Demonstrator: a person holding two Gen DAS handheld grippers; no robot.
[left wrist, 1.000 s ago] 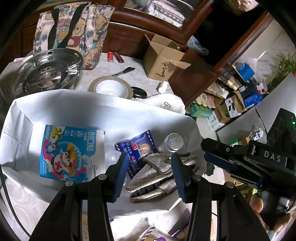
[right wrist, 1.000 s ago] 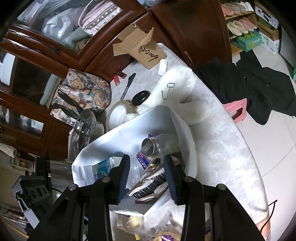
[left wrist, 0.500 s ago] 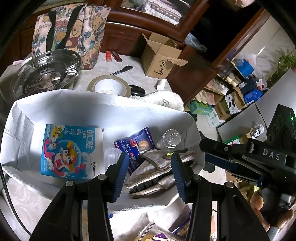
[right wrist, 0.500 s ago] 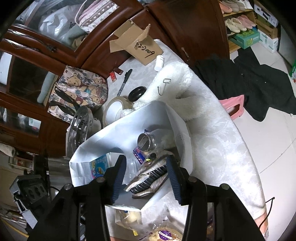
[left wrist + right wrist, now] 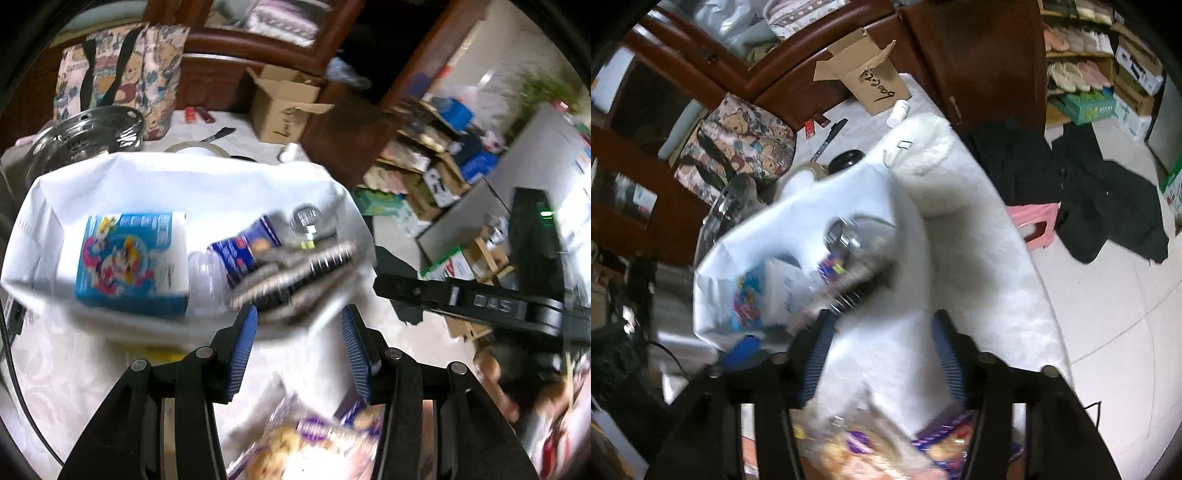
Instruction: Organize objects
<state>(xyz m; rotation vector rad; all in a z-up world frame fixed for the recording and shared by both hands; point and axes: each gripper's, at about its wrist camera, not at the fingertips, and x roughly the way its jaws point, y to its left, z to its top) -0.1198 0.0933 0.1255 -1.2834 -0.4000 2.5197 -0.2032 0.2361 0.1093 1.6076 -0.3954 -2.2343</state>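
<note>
Both tongs are empty: left tongs (image 5: 299, 347) barely parted, right tongs (image 5: 882, 354) just widening. Plaid gloves (image 5: 295, 273) (blurred) lie inside the white bag (image 5: 184, 184) beside a blue box (image 5: 129, 258).

Black, angular left gripper (image 5: 299, 343) with 2 ribbed blue pads (image 5: 242, 347) and silver screws; the matching black right gripper (image 5: 881, 354) carries white "DAS" lettering and a green light.

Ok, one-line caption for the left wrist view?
Left gripper above white bag holding gloves, blue box, snack packet.
</note>
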